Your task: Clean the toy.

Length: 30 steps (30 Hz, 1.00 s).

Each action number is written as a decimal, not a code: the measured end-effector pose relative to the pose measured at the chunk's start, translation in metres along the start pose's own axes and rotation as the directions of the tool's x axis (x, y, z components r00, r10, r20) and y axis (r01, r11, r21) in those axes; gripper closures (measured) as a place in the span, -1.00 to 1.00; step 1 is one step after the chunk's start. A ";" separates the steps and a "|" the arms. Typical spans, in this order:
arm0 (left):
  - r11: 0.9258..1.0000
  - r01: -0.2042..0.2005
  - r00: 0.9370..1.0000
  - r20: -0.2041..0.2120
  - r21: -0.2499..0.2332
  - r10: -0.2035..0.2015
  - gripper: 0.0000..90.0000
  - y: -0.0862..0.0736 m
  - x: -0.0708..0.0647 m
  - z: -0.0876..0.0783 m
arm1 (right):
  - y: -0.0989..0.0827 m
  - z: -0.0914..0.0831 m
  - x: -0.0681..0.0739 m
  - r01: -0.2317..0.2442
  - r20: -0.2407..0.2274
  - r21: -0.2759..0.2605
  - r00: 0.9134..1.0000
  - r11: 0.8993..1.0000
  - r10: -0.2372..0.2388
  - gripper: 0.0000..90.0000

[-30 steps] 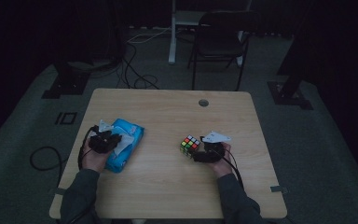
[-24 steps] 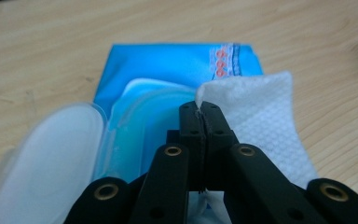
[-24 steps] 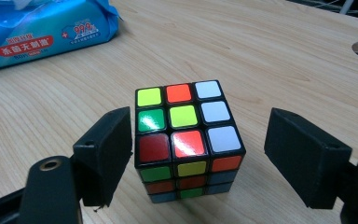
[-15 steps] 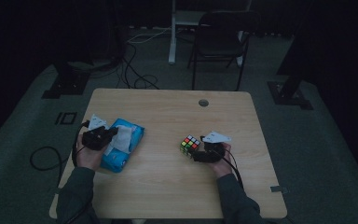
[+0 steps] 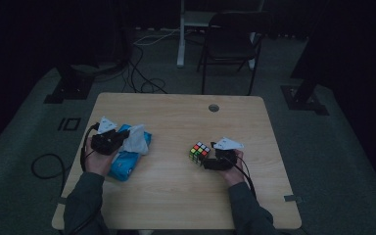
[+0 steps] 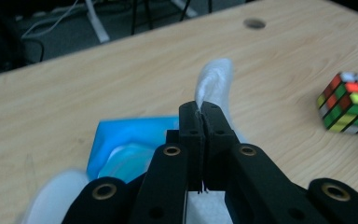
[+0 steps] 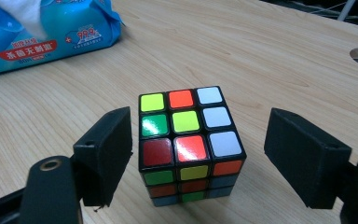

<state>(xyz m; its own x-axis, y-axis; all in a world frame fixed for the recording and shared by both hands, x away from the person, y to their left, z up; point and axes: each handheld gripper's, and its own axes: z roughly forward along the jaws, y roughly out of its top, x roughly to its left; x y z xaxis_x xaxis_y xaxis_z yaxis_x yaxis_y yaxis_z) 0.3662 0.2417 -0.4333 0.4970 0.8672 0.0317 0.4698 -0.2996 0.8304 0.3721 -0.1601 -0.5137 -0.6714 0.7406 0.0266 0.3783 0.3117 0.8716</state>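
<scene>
Left gripper (image 6: 200,116) clamped on white wipe (image 6: 213,79) above blue pack (image 5: 127,159); right gripper (image 7: 198,149) wide around cube (image 7: 186,140), right of pack.

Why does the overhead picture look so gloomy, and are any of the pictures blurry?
High view: dim room, black surroundings, only the table lit. Left gripper view: the tissue and blue pack are smeared and soft. Right gripper view: sharp on the cube, faint glare on its stickers.

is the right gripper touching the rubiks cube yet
Apart. The right gripper view shows the right gripper open, with bare table between each jaw and the Rubik's cube standing between them.
</scene>
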 end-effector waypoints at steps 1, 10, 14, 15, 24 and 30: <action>1.000 0.003 1.000 -0.008 0.011 -0.003 0.98 -0.004 0.001 0.000 | 0.000 0.000 0.000 0.000 0.000 -0.001 1.000 1.000 0.000 -0.48; 0.990 0.025 0.999 -0.051 0.138 -0.018 0.61 -0.039 0.010 0.009 | 0.000 0.001 0.001 0.005 0.003 0.002 1.000 1.000 -0.005 -0.48; 0.988 0.036 0.999 -0.020 0.149 -0.033 0.22 -0.043 0.012 0.013 | 0.000 0.002 0.001 0.008 0.002 0.005 1.000 1.000 -0.008 -0.48; 0.988 0.038 0.999 -0.018 0.149 -0.036 0.15 -0.043 0.012 0.014 | 0.000 0.002 0.001 0.008 0.002 0.005 1.000 1.000 -0.008 -0.48; 0.986 0.029 0.999 -0.043 0.164 -0.022 -0.07 -0.041 0.012 0.031 | 0.000 0.000 0.001 0.005 0.003 -0.002 1.000 1.000 -0.005 -0.48; 0.984 0.061 0.998 -0.035 0.166 -0.056 0.24 -0.039 0.017 0.035 | 0.000 -0.001 0.000 0.006 0.006 -0.006 1.000 1.000 -0.006 -0.48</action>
<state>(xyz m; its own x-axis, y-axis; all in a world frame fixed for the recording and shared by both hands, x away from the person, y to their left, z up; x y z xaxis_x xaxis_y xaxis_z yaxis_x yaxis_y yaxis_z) 0.3818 0.2545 -0.4849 0.4446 0.8957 0.0048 0.6133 -0.3083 0.7271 0.3718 -0.1603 -0.5131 -0.6700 0.7422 0.0181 0.3704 0.3130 0.8746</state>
